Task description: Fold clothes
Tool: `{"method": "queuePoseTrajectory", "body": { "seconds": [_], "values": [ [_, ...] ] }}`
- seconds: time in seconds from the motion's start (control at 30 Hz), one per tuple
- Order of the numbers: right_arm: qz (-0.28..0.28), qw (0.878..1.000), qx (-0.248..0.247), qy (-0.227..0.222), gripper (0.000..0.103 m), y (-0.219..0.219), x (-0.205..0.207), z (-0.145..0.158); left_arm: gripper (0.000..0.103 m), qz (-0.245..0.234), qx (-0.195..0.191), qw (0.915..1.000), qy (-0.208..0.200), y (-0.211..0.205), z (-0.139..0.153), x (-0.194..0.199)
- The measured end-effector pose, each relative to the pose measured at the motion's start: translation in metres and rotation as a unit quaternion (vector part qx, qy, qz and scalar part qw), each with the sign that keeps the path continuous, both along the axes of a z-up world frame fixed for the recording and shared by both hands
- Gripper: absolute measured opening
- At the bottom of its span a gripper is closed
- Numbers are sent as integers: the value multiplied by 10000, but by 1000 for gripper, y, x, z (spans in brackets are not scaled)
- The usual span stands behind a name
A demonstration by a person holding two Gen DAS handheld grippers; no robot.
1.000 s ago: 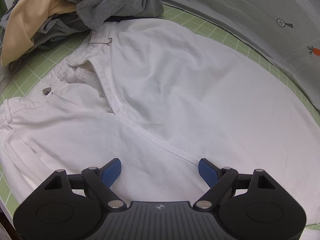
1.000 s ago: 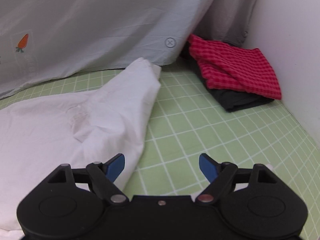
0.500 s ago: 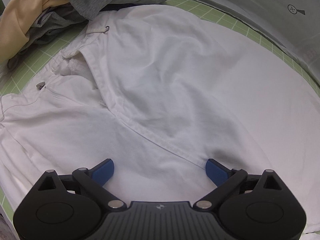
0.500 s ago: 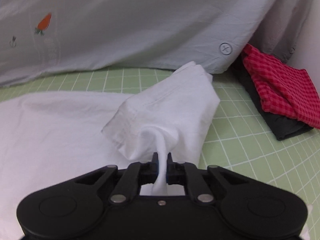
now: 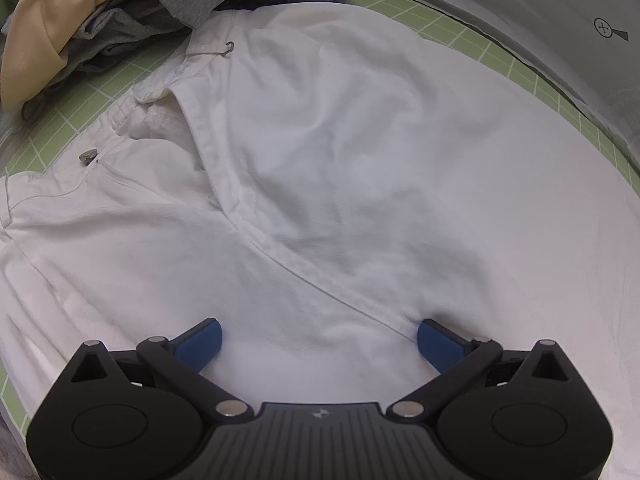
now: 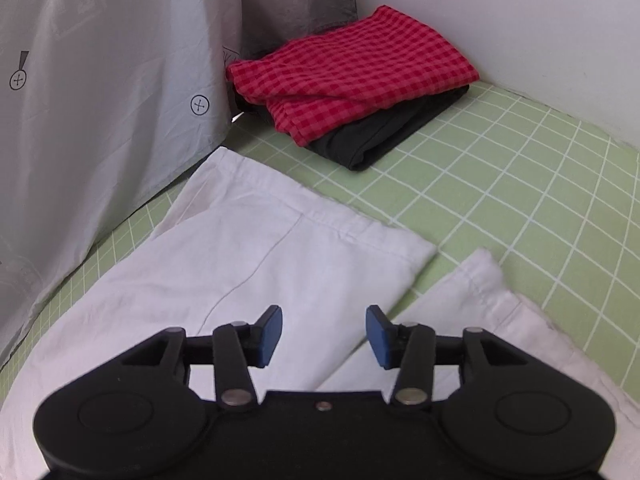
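White trousers [image 5: 320, 160] lie spread on the green grid mat [image 5: 100, 100], fly undone, waistband at the upper left. My left gripper [image 5: 318, 342] is open low over the crotch seam, its blue pads on either side of the seam's end. In the right wrist view the two trouser legs [image 6: 260, 264] lie flat side by side, their hems toward the far end. My right gripper [image 6: 324, 336] hovers open just above the gap between the legs, nothing between its pads.
A heap of grey and cream clothes [image 5: 120, 12] sits beyond the waistband. A folded red checked garment [image 6: 352, 76] rests on a folded black one [image 6: 384, 132] in the far corner by the white wall. A grey printed sheet [image 6: 100, 100] hangs along the back.
My right gripper was shut on a pinched-up trouser leg; it has let go and opened, and the leg now lies flat. My left gripper has sunk closer to the crotch seam.
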State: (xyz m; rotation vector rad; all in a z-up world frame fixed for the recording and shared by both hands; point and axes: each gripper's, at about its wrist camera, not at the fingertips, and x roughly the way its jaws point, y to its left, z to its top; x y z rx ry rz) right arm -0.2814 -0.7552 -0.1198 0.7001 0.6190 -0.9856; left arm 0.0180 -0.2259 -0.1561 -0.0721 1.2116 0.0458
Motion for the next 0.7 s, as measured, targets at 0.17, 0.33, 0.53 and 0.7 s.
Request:
{"method": "queuePoseTrajectory", "body": {
  "seconds": [0.17, 0.33, 0.53, 0.7],
  "values": [
    [232, 9961, -810, 252, 68, -6, 46, 28, 103, 69, 35, 9993, -379, 0, 32, 10],
    [698, 9959, -572, 114, 70, -28, 113, 24, 103, -109, 264, 9965, -783, -21, 54, 41],
    [563, 9984, -32, -76, 70, -70, 189, -3, 103, -363, 441, 9943, -902, -48, 42, 107],
    [81, 9987, 250, 442, 56, -100, 222, -28, 103, -246, 238, 9965, -765, -67, 22, 161]
  ]
}}
